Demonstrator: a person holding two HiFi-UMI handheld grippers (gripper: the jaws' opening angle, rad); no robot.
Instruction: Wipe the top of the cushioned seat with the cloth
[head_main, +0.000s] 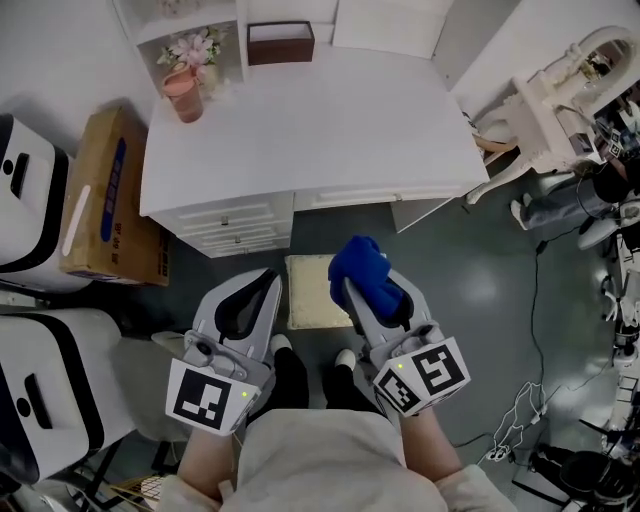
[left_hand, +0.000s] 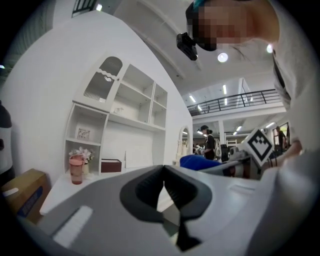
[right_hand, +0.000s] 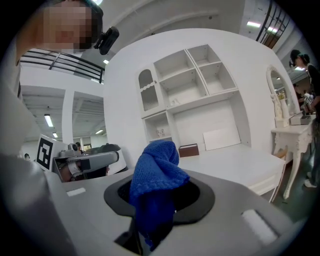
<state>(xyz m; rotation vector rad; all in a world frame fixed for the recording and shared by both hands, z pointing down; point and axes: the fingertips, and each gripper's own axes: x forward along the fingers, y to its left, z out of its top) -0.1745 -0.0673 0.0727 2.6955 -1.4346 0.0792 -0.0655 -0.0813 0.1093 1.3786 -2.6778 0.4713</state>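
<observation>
The cream cushioned seat (head_main: 312, 292) stands on the floor just in front of the white desk (head_main: 310, 130), and only a strip of it shows between my two grippers. My right gripper (head_main: 354, 288) is shut on a bunched blue cloth (head_main: 366, 272), held above the seat's right side. In the right gripper view the cloth (right_hand: 156, 182) bulges up out of the jaws and hangs down between them. My left gripper (head_main: 270, 282) hovers by the seat's left edge. Its pads (left_hand: 150, 190) meet at the tips with nothing between them.
A pink cup with flowers (head_main: 186, 92) and a brown box (head_main: 280, 43) sit at the back of the desk. Left of it lie a cardboard box (head_main: 103, 197) and white machines (head_main: 35, 190). A white vanity (head_main: 555, 105) and floor cables (head_main: 525, 405) are at the right.
</observation>
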